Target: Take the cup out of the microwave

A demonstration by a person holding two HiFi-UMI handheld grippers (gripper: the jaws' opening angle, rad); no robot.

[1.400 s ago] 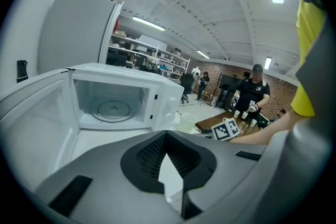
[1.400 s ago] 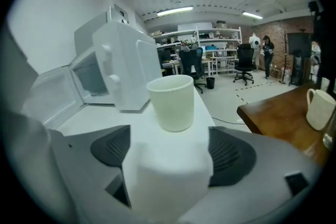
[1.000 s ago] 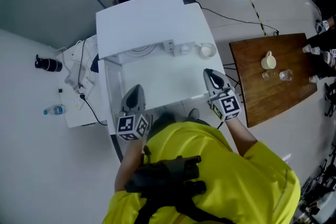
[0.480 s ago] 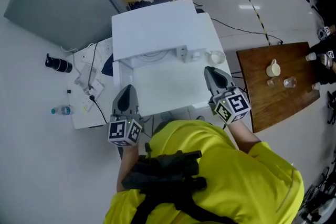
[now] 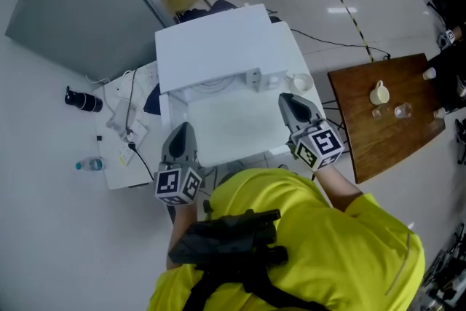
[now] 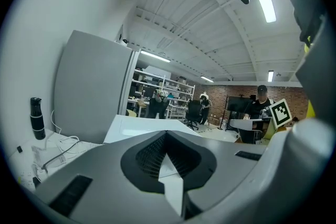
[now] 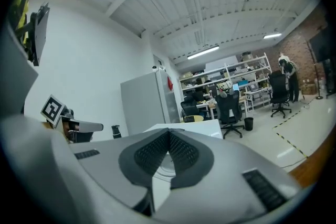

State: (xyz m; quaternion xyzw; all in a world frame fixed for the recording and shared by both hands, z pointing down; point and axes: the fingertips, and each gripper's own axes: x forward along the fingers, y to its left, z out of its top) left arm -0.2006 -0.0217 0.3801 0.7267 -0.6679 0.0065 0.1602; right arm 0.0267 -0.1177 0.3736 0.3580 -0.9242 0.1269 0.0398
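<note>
Plainly the left gripper [image 5: 181,133] and right gripper [image 5: 288,101] hover empty, fingers pressed together, over the white table's [image 5: 233,124] near edge; what looks like the cup [image 5: 298,81] sits at its right edge, beside the microwave [image 5: 218,40]; unopened jaws could knock it off.

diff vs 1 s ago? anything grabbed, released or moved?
Barely anything. The left hand-held gripper and right hand-held gripper seem to have lifted slightly in front of the microwave, and the head view itself shifted. Nothing taken hold of or let go: both jaws shut and empty, as before. The white cup by the microwave's right side and the mug on the wooden table are unmoved.
</note>
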